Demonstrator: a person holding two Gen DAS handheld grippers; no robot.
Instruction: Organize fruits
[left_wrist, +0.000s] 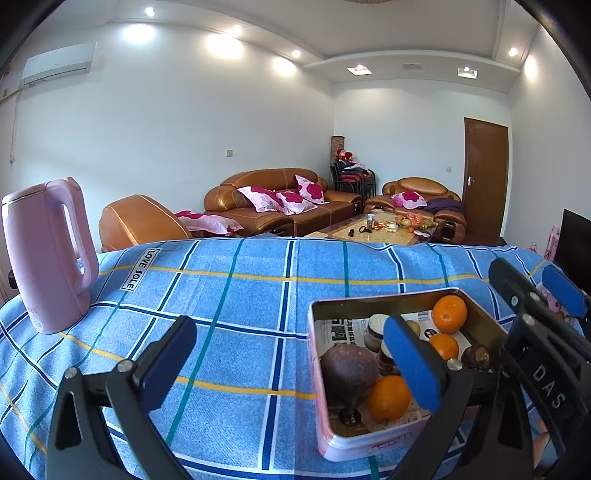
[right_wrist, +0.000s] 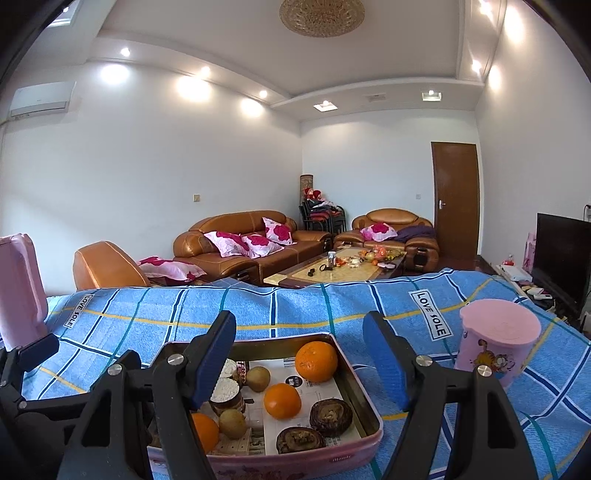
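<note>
Pink tin tray (right_wrist: 364, 400) holds oranges (right_wrist: 316, 360); my right gripper (right_wrist: 301, 363) hovers over it, jaws spread, empty; my left gripper (left_wrist: 291, 363), jaws spread, beside it.

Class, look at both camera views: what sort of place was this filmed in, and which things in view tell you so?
Most likely a home living room. Brown leather sofas with flowered cushions surround a cluttered coffee table, and a television stands at the right.
</note>
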